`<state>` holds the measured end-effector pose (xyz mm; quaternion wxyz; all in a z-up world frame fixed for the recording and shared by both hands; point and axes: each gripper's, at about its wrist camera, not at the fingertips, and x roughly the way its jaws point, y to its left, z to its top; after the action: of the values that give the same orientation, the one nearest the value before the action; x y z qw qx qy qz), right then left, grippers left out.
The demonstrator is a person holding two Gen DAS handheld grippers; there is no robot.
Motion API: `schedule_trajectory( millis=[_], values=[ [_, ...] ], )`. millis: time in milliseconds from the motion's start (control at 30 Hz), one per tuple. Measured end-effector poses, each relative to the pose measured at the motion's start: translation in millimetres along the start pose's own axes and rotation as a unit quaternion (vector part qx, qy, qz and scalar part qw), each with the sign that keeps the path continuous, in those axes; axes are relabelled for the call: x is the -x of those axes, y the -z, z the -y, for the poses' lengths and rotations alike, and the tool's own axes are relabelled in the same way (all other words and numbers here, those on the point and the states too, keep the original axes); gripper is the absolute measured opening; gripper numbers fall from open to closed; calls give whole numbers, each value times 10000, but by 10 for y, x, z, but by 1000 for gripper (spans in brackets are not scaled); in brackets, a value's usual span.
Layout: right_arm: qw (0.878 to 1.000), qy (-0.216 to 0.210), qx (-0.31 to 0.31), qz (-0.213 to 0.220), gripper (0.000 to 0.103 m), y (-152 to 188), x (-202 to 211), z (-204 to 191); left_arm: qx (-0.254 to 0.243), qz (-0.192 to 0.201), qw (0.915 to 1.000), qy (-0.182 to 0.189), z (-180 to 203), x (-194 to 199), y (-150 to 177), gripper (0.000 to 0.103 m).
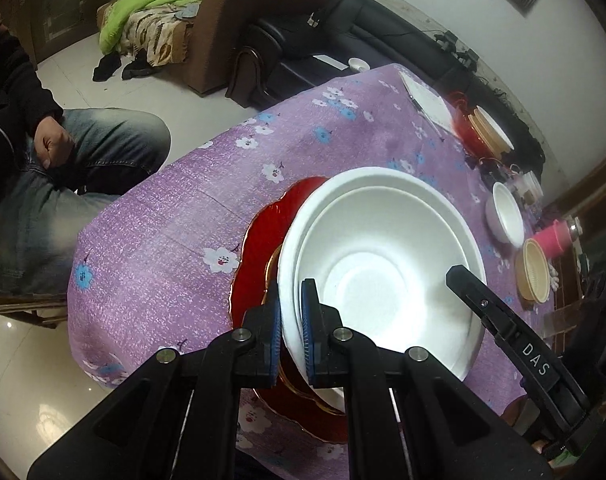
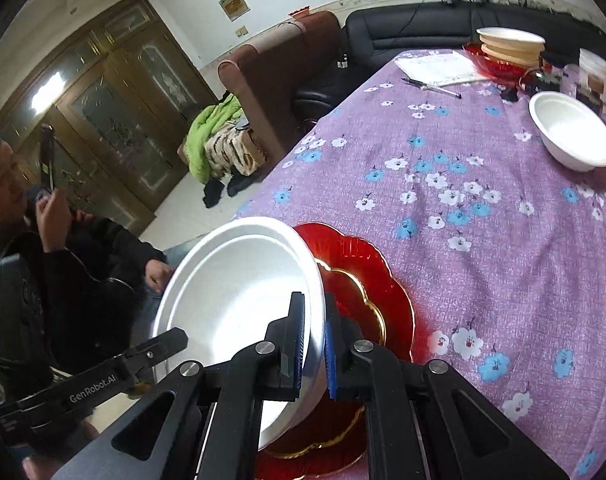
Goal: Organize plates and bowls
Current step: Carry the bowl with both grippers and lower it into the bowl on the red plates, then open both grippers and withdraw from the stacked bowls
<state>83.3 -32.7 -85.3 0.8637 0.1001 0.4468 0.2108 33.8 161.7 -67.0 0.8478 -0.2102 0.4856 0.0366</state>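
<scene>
White bowl (image 1: pixel 383 264) above red plate (image 1: pixel 263 248) | L gripper (image 1: pixel 291 328) + R gripper (image 2: pixel 314 344) both clamp opp. rims

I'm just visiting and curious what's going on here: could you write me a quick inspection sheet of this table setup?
Surface: table under purple flowered cloth.
Job's things: large white bowl over red plate; small white bowl; stacked dishes at far end.
Clutter: paper, pen, pink cup.
Grippers: left gripper and right gripper both clamp the large bowl's rim.
Cables: tangled wires.
Surroundings: seated person, sofa.
</scene>
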Motion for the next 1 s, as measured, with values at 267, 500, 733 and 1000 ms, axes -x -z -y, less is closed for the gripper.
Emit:
schedule_trajectory(
  millis=[267,500,733,1000],
  values=[
    [9997,147,160,120,20,44,-17,-40,-430,259,9980,-378,74,68,17,9],
    [9990,-157,-34,415,38,42,214,106,-564,575,9951,-580,84,274,69,10],
    [9943,-274,-330,977,45,26,556,400,-455,1218,9888,-739,83,621,107,10],
    [9866,-102,-965,1315,49,10,833,1042,-1133,1532,9810,-359,674,835,274,38]
  ],
)
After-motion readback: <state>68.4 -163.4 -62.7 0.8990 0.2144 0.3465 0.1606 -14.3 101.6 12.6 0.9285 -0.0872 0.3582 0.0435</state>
